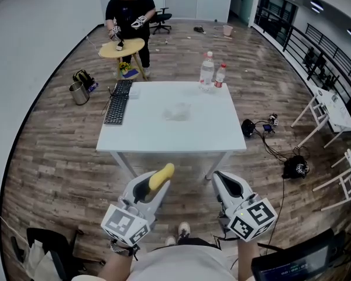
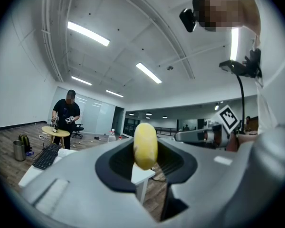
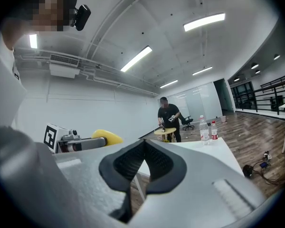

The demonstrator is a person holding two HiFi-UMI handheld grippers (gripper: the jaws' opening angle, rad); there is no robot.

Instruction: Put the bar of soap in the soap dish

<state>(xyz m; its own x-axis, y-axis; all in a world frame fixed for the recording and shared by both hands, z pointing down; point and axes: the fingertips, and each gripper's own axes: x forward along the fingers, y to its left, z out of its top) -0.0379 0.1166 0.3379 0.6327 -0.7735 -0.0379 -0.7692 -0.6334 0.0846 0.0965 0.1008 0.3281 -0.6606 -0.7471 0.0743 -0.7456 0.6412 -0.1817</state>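
Wood-plank floor [image 1: 58,157] fills an open office space, and a white square worktop [image 1: 164,136] stands in the middle of it. On the worktop, a black keyboard [image 1: 118,102] lies along the left edge. A large clear bottle [image 1: 207,71] and a smaller red-labelled bottle [image 1: 220,75] stand side by side at the far edge. Near the centre sits a small, faint, see-through soap dish [image 1: 177,111], whose inside cannot be made out. Beyond the worktop, a person in black [image 1: 128,10] bends over a small round wooden worktop [image 1: 122,48], with a metal bucket [image 1: 78,92] on the floor to its left. Dark cables and gear [image 1: 248,127] lie on the floor to the right. Both grippers are held level, short of the near edge of the white worktop. The left gripper [image 1: 154,187] has its jaws pinching the yellow bar of soap [image 1: 162,175], which stands on edge between the pads and sticks out past the tips. The soap is in the air, well apart from the soap dish. The right gripper [image 1: 221,179] is just beside the left one, its jaws pressed together with nothing between them.
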